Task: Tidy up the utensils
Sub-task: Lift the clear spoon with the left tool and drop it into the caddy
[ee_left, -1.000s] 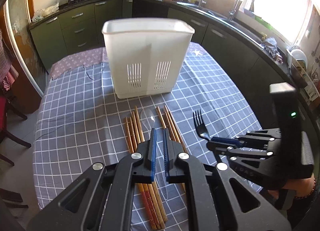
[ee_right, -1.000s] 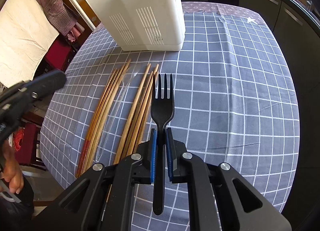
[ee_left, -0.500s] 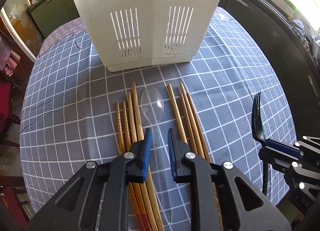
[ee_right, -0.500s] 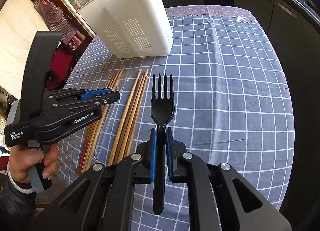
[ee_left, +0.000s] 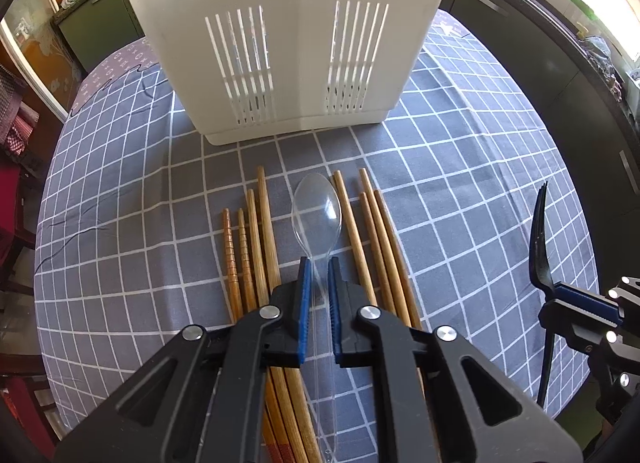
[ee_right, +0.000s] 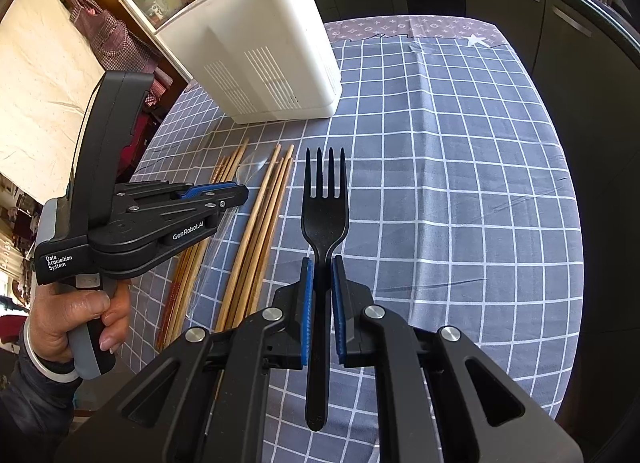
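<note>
Utensils: left tongs (ee_left: 318, 269), marked "GenRobot.AI", pinch a clear spoon (ee_left: 317, 209); right tongs (ee_right: 320, 269) clamp a black fork (ee_right: 325, 219).

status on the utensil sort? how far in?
Early. Done: nothing shows in the white holder, though its inside is hidden. In hand: the right gripper is shut on the black fork, lifted off the cloth; the left gripper has closed on the clear spoon, which lies on the checked tablecloth. Left: both into the holder, plus the chopsticks either side of the spoon.
</note>
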Tool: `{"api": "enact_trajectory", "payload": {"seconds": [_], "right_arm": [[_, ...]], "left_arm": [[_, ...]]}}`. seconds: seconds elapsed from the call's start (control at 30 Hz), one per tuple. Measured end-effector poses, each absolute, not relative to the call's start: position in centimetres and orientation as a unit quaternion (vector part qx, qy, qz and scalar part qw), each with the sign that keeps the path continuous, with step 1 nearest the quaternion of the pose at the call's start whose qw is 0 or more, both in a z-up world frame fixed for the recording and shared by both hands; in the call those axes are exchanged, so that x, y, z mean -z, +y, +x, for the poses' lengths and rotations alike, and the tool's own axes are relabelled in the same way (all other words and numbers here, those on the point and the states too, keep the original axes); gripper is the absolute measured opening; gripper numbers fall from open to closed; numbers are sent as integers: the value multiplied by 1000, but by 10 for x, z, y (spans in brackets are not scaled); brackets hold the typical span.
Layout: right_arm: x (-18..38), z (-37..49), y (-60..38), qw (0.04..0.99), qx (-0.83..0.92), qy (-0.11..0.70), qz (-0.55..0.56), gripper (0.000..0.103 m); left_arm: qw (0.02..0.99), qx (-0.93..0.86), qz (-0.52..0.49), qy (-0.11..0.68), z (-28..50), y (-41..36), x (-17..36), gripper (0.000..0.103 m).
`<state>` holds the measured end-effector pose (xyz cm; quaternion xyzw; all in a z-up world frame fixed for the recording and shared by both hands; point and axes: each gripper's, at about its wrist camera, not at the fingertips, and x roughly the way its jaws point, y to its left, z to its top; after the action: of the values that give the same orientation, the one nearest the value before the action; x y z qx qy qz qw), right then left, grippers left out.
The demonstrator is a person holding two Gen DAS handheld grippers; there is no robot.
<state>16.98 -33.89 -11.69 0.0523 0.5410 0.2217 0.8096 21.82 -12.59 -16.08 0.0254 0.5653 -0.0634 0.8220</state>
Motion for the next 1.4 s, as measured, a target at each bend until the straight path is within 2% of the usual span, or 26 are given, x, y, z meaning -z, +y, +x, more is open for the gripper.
{"api": "enact_trajectory", "payload": {"seconds": [0.4,0.7,0.87,1.13,1.4], "right_arm": [[103,161,-335,817,-236,523,53,10],[101,157,-329,817,-244,519,50,10],[92,154,-335,825,-248,505,56,10],[90,154,-344,829,-254,493,76,10],[92,151,-352,832,-253,487,87,10]], "left_arm": [[876,109,10,470,167,-110,73,9],[881,127,-3,455,151,-100,56,9],[896,139,-11,421,149,-97,22,9],[942,122,-38,309,179,-79,-55,9],[960,95,-81,251,250,-61,-69,9]]}}
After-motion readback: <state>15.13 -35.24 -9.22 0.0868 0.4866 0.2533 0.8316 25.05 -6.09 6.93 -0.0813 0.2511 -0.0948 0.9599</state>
